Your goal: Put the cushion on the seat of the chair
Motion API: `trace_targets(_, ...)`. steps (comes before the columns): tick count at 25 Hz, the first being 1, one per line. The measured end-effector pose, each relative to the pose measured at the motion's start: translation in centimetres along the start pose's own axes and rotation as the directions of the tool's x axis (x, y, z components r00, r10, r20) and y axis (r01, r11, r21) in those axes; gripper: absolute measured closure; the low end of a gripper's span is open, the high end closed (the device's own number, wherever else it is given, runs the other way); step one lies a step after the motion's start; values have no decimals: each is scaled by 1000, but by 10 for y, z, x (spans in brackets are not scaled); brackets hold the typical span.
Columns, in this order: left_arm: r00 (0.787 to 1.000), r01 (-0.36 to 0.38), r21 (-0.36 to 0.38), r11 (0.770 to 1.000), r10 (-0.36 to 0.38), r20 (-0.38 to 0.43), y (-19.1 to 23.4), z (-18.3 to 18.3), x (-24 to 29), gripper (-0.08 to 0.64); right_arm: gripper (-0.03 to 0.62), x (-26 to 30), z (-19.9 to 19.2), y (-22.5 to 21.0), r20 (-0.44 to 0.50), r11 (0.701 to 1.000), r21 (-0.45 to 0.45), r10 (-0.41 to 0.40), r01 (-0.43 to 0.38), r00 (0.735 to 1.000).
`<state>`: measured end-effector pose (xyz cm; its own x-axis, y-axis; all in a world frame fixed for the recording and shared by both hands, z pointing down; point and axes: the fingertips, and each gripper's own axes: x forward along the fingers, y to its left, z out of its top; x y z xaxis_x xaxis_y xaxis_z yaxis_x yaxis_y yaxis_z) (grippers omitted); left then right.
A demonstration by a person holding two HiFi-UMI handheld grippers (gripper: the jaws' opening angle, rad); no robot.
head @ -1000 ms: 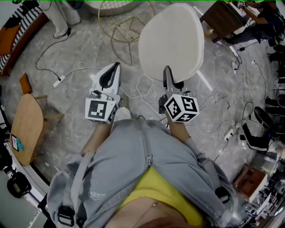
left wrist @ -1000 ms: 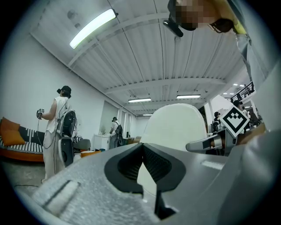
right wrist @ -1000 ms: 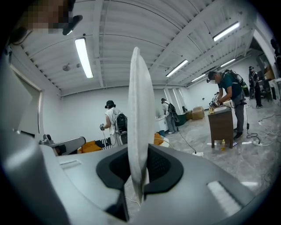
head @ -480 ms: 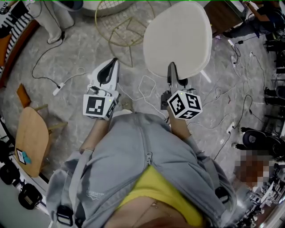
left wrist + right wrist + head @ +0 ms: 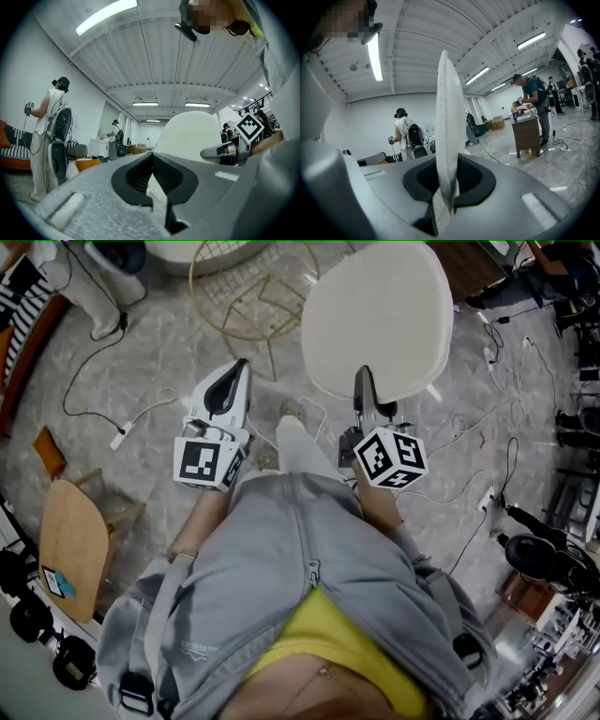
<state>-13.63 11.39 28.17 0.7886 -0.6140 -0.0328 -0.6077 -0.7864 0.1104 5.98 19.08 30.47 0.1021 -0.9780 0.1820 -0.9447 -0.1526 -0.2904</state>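
Your right tongs (image 5: 361, 376) are clamped on the near edge of the cushion (image 5: 380, 315). The pads squeeze the fabric thin, and the right gripper view shows it edge-on between them (image 5: 446, 178). Your left tongs (image 5: 241, 371) are closed tip to tip with nothing in them. They sit off to the cushion's left, not touching it.

The biggest thing down there is the grey marble floor (image 5: 159, 343). The white cushion hangs above it, out in front of you, and isn't resting on any seat. Just to its left is a gold wire frame (image 5: 248, 301), though I can't tell if that's the chair. A wooden chair (image 5: 70, 521) sits well apart at the far left. Cables (image 5: 141, 418) trail across the floor.
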Motion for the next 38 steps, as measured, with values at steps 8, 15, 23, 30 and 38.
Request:
trace_targets(8, 1000, -15, -9, 1000, 15, 16, 31, -4, 56, 563, 548, 67, 14, -16, 11, 1000, -13, 28, -28, 1000)
trace_targets(15, 997, -71, -3, 997, 71, 18, 82, -2, 139, 563, 548, 174, 32, -34, -28, 995, -32, 97, -98, 995)
trace_targets(23, 986, -162, -1, 987, 162, 26, 142, 10, 212, 563, 548, 284, 55, -37, -87, 978, -69, 192, -198, 978)
trace_targets(30, 969, -248, 1, 969, 248, 19, 190, 4, 263, 563, 548, 368, 54, -42, -147, 955, -77, 273, -286, 951)
trace_targets(38, 956, -293, -11, 956, 293, -6, 204, -13, 299, 563, 548, 413, 41, -64, -207, 942, -61, 312, -331, 927)
